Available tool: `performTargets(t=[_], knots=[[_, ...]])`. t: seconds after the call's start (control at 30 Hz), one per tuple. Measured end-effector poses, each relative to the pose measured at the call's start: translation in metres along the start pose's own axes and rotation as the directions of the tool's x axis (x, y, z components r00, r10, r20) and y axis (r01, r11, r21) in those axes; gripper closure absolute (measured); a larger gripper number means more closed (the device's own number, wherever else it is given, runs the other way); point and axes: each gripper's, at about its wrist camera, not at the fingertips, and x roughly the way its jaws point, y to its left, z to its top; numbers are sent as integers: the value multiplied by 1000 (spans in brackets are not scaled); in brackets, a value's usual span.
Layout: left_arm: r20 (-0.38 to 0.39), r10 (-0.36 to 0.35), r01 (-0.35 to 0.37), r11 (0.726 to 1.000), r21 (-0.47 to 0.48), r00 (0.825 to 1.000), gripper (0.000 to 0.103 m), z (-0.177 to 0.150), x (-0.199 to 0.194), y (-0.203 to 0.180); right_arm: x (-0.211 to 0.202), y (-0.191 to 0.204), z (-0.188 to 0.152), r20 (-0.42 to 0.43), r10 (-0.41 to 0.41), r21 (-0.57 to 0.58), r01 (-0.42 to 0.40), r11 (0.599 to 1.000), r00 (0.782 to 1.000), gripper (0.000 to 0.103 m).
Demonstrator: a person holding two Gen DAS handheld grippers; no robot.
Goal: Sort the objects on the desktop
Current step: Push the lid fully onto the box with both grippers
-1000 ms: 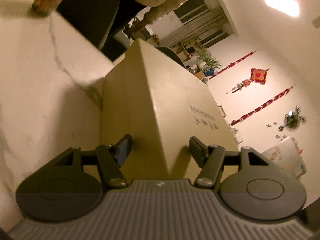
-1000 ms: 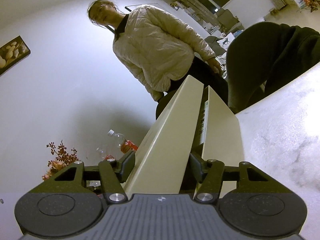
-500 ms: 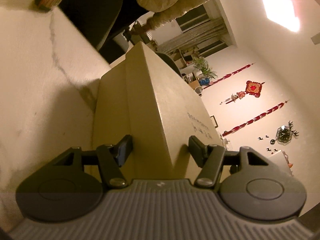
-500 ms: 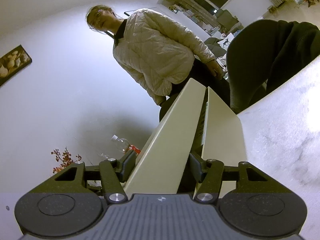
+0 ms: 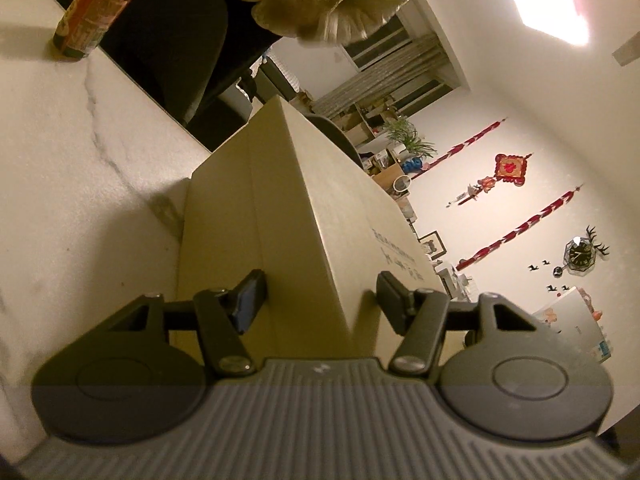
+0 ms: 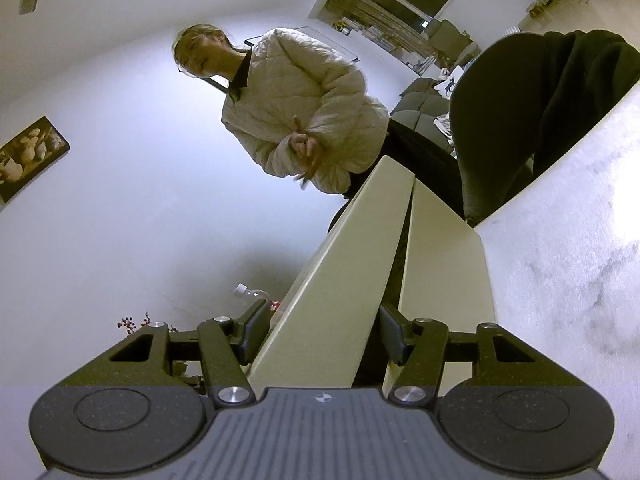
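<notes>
Both tools are held nearly level, tipped slightly downward. The left hand-held gripper (image 5: pixel 318 300) has its two fingers pressed against what sits between them. The right hand-held gripper (image 6: pixel 320 334) is clamped likewise, half spread.

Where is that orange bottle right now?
In the left wrist view, the orange bottle stands at the top left, on the marble table's far edge, beyond the beige box.

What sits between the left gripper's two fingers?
In the left wrist view, a corner of the beige box fills the gap of the left gripper; both pads press its faces. Nothing else lies there.
</notes>
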Motion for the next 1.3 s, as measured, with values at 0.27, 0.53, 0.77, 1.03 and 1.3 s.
performTargets(t=[0.27,0.53,0.77,1.03,1.3], knots=[[6,13,-13,1000,3,1000,44,-1,0,-3,-5,3,-7,1,17,8,-17,1000,1000,41],[12,8,-8,1000,-21,1000,44,-3,0,0,-6,14,-6,-8,-19,-36,19,999,1000,38],[10,16,-15,1000,-18,1000,44,-5,0,-1,-12,22,-3,53,-69,-62,72,995,996,28],[13,16,-15,998,-65,1000,46,-8,3,9,-10,26,6,69,-71,-83,77,994,995,40],[68,87,-84,995,-53,994,48,-6,-4,8,5,29,8,53,-98,-115,104,988,994,41]])
